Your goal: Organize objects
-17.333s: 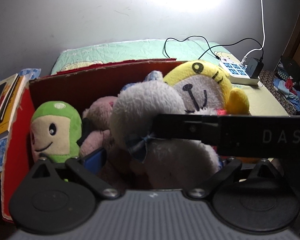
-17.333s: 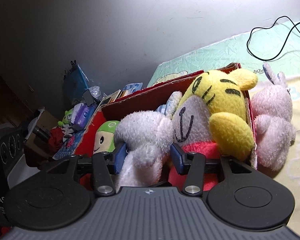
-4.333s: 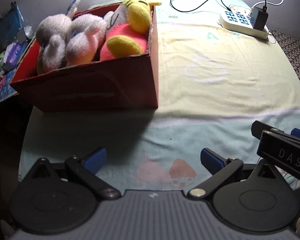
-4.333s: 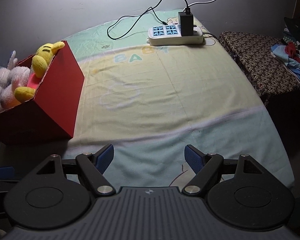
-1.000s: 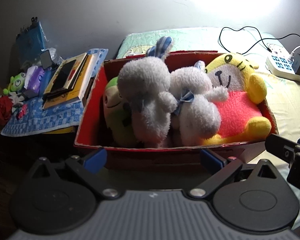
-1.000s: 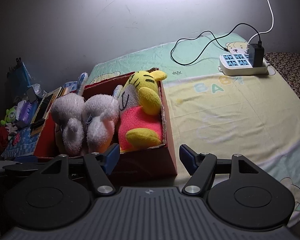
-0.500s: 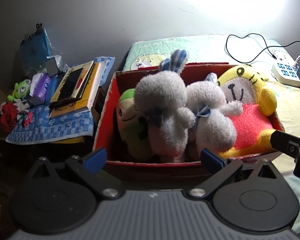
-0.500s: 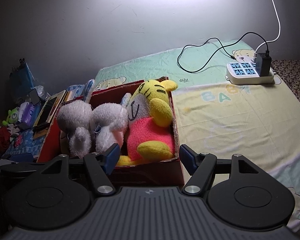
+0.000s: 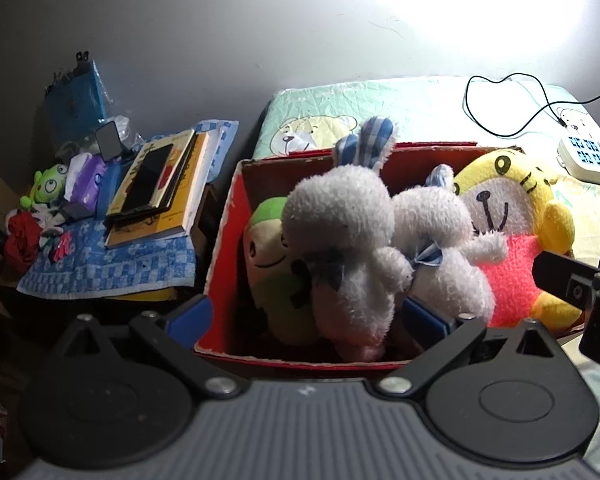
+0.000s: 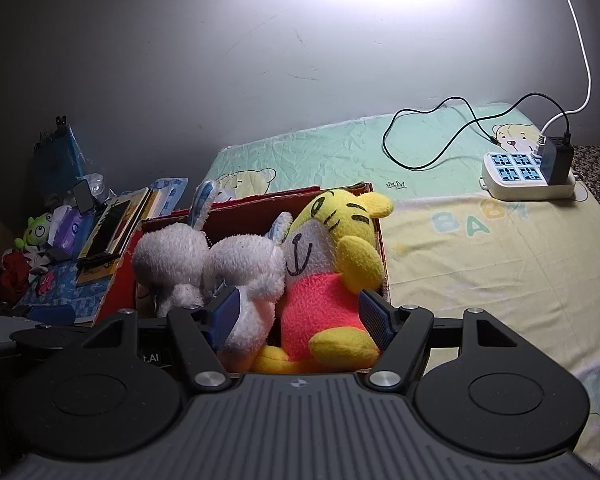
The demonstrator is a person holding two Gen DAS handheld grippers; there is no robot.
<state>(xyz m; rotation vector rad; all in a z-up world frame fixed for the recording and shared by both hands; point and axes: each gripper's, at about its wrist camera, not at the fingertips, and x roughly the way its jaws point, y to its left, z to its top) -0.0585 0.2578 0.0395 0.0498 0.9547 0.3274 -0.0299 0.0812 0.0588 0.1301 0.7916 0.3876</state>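
A red cardboard box [image 9: 220, 248] stands on the bed, packed with plush toys. In the left wrist view a green plush [image 9: 268, 256] is at the left, a white rabbit [image 9: 340, 232] leans over it, a second white rabbit [image 9: 444, 256] is beside it, and a yellow tiger in a pink shirt [image 9: 512, 216] fills the right end. My left gripper [image 9: 306, 316] is open, its blue pads level with the box's near wall, either side of the first rabbit. My right gripper [image 10: 300, 314] is open too, its pads flanking the tiger [image 10: 320, 304] and the box [image 10: 260, 204].
A white power strip [image 10: 524, 180] with a black cable [image 10: 420, 140] lies at the bed's far right. Left of the box, a stack of books [image 9: 156, 188] sits on a blue checked cloth [image 9: 100, 264] among small toys. Bare sheet [image 10: 480, 264] stretches right of the box.
Both grippers have moved closer to the box, which now looms larger in both views. Their fingers stay open and the toys have not shifted.
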